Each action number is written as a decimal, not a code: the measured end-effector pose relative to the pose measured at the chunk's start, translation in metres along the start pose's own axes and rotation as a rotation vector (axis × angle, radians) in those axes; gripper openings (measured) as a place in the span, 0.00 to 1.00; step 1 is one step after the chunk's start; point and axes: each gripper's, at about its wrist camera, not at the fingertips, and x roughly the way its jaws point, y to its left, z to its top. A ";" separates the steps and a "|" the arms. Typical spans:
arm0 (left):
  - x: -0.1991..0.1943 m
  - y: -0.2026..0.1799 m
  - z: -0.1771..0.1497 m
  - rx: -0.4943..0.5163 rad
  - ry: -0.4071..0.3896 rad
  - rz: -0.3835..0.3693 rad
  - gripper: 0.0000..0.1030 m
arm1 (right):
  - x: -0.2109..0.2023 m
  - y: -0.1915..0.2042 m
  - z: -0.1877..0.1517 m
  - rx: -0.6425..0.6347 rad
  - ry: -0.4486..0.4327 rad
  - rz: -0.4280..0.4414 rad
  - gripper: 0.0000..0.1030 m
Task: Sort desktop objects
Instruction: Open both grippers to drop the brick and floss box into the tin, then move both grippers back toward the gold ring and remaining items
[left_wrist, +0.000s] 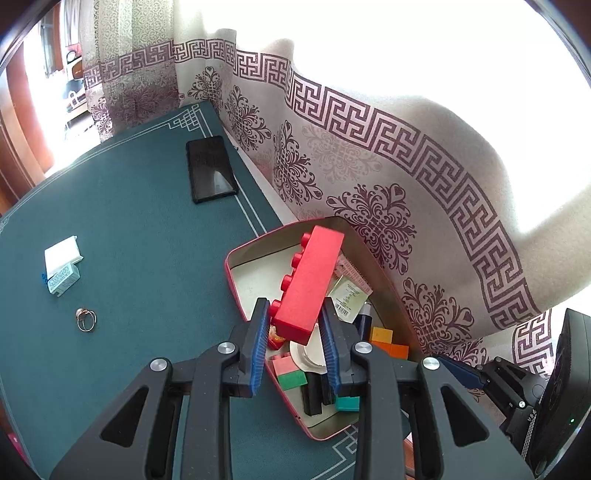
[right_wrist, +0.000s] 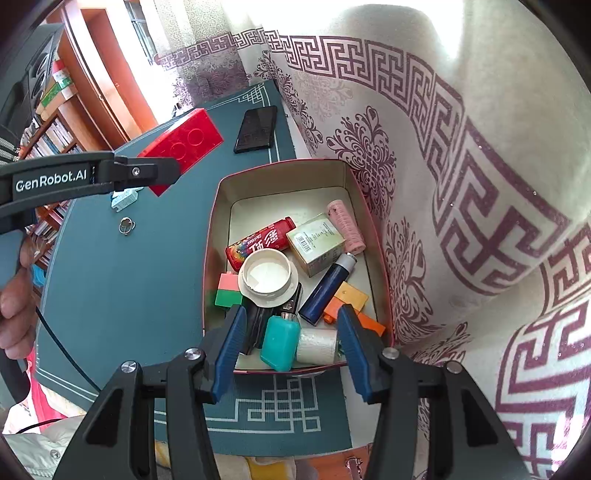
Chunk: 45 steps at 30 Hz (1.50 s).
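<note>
Tin (right_wrist: 218, 221) mostly filled; left gripper (left_wrist: 293, 325) clamps red brick (left_wrist: 308, 284) above it; right gripper (right_wrist: 291, 332) half-open, empty; phone (left_wrist: 210, 168), ring (left_wrist: 85, 319) remain.

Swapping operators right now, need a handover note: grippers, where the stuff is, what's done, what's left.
Left gripper: carrying the red brick, above the tin's near-left rim; brick still between the pads, not dropped.
Right gripper: open, empty, hovering at the tin's near edge.
Tin: against the curtain; already holds the candy tube, white lid, small carton, pink roll, blue lighter, teal bottle and small blocks.
On the mat: phone, card deck with the white box beside it, ring.
Left to do: drop the brick in, then probably deck, box, ring; phone unclear.
</note>
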 end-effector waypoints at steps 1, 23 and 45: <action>0.001 0.000 0.001 -0.004 0.003 -0.001 0.34 | 0.000 -0.001 0.000 0.004 0.000 -0.001 0.54; -0.013 0.091 -0.019 -0.154 0.013 0.091 0.46 | 0.025 0.049 0.021 -0.053 0.027 0.046 0.59; -0.035 0.250 -0.059 -0.432 0.047 0.173 0.47 | 0.084 0.150 0.041 -0.171 0.121 0.124 0.74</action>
